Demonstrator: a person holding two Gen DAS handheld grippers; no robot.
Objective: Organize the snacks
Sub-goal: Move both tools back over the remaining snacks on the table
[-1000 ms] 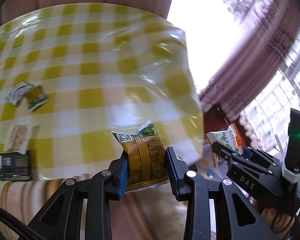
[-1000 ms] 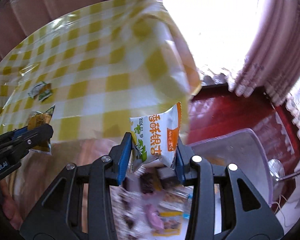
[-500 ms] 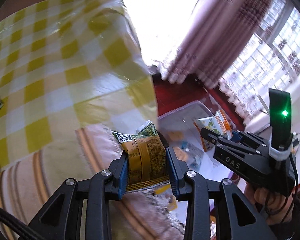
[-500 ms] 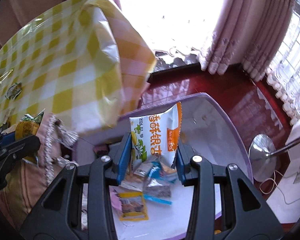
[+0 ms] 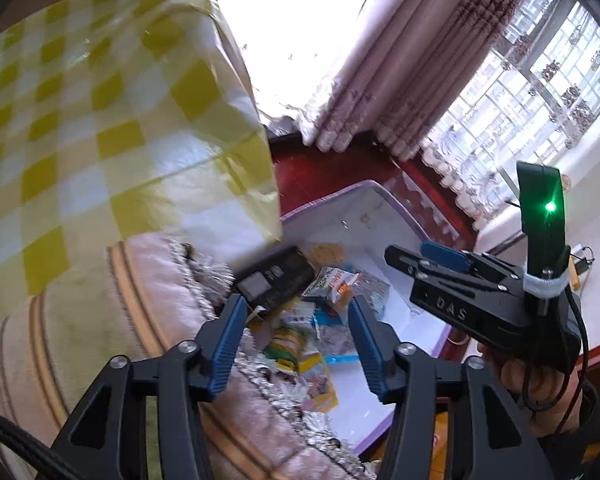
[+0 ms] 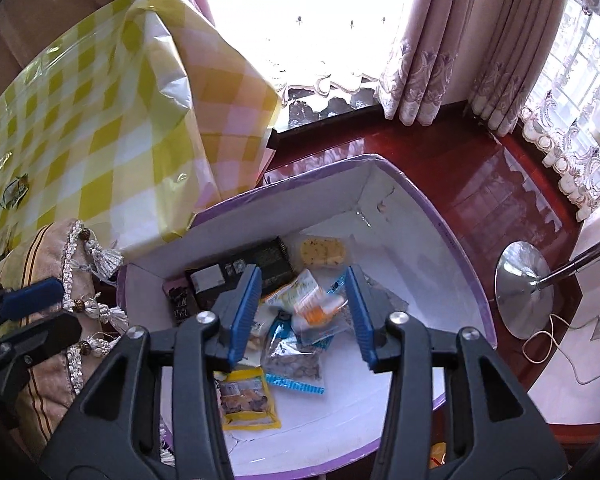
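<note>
A white box with a purple rim (image 6: pixel 456 240) stands on the floor beside the table and holds several snack packets. My right gripper (image 6: pixel 302 312) is open above it, and the white-and-orange packet (image 6: pixel 312 300) lies blurred on the pile between its fingers. My left gripper (image 5: pixel 296 344) is open over the box's near side (image 5: pixel 380 208), above a green-and-yellow packet (image 5: pixel 286 346). The right gripper also shows in the left wrist view (image 5: pixel 428 262), open. A small green packet (image 6: pixel 14 192) lies on the yellow checked tablecloth (image 6: pixel 100 120).
A striped tasselled cushion (image 6: pixel 56 272) lies left of the box. A chrome lamp base (image 6: pixel 522 288) with a cable stands on the red wooden floor (image 6: pixel 460 168) to the right. Pink curtains (image 6: pixel 440 40) hang behind.
Both grippers swung from the table to over the box and opened. The white-and-orange packet and the green-and-yellow packet were let go into the box.
</note>
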